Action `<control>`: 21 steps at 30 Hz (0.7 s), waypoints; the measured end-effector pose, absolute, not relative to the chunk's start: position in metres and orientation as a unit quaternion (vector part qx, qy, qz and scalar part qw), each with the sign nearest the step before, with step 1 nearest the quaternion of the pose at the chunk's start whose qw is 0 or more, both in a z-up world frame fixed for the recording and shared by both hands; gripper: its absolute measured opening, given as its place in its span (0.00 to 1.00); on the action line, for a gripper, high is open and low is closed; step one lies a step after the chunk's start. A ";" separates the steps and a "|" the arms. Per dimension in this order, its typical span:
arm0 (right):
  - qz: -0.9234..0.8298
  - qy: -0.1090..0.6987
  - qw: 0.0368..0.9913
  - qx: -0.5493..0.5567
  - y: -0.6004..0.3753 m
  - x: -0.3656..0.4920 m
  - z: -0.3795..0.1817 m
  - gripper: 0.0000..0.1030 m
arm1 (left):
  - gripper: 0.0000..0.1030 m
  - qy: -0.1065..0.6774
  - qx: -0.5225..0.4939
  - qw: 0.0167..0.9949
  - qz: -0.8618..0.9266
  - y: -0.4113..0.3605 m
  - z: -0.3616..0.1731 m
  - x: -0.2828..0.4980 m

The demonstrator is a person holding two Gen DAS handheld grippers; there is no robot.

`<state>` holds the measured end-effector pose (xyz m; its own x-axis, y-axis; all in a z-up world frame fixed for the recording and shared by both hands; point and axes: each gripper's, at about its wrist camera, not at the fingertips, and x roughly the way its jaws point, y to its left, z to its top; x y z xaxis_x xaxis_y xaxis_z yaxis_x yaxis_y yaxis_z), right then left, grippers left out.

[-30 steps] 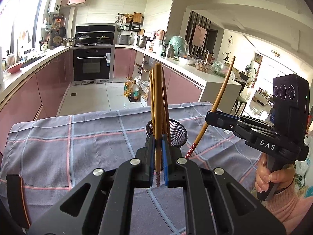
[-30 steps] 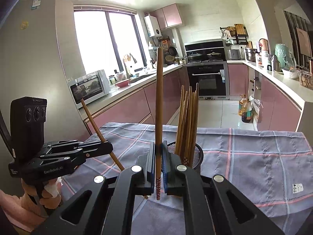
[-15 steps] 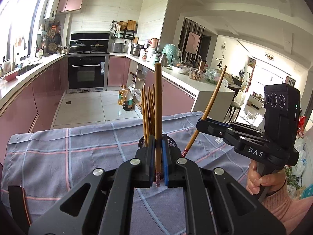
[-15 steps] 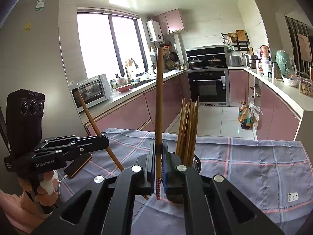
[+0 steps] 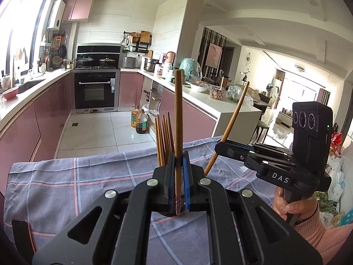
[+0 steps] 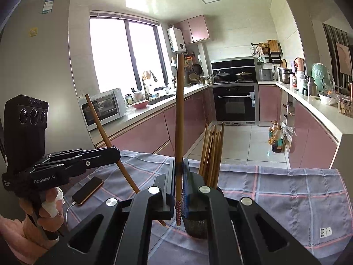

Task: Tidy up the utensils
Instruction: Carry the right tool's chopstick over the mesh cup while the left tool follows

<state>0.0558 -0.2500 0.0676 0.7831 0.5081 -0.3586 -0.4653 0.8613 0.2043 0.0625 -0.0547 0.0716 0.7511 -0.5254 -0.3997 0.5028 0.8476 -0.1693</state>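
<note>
Each tool, left [image 5: 178, 174] and right [image 6: 179, 176], is clamped on an upright chopstick [image 5: 177, 119]; the mesh holder [image 6: 196, 226] sits just beyond, nearer the right.

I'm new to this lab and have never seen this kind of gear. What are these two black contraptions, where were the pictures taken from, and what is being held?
There is no robot here. A person holds two handheld grippers, one in each hand, each with a wide-angle camera looking along its two fingers. One picture comes from the left gripper, the other from the right gripper, so each camera also sees the other tool off to the side.

Both stand shut, each pinching one wooden chopstick: the left chopstick stands nearly upright, and so does the right chopstick.

Below is a table under a checked cloth. On it stands a dark mesh holder with more chopsticks inside. A phone on a white cable lies on the cloth's left side in the right camera's picture. Behind is a kitchen.
</note>
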 end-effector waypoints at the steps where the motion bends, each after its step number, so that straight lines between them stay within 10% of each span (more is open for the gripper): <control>1: 0.258 0.203 0.943 0.052 -0.250 0.056 0.069 0.05 | 0.07 0.219 -0.026 0.936 -0.275 -0.055 0.074 0.063; 21: 0.248 0.199 0.947 0.045 -0.244 0.068 0.074 0.05 | 0.07 0.186 -0.034 0.942 -0.276 -0.062 0.088 0.069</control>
<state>0.0683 -0.2443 0.0736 0.7977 0.4878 -0.3547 -0.4522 0.8729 0.1834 0.0688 -0.0617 0.0884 0.7785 -0.5328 -0.3317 0.5076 0.8453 -0.1666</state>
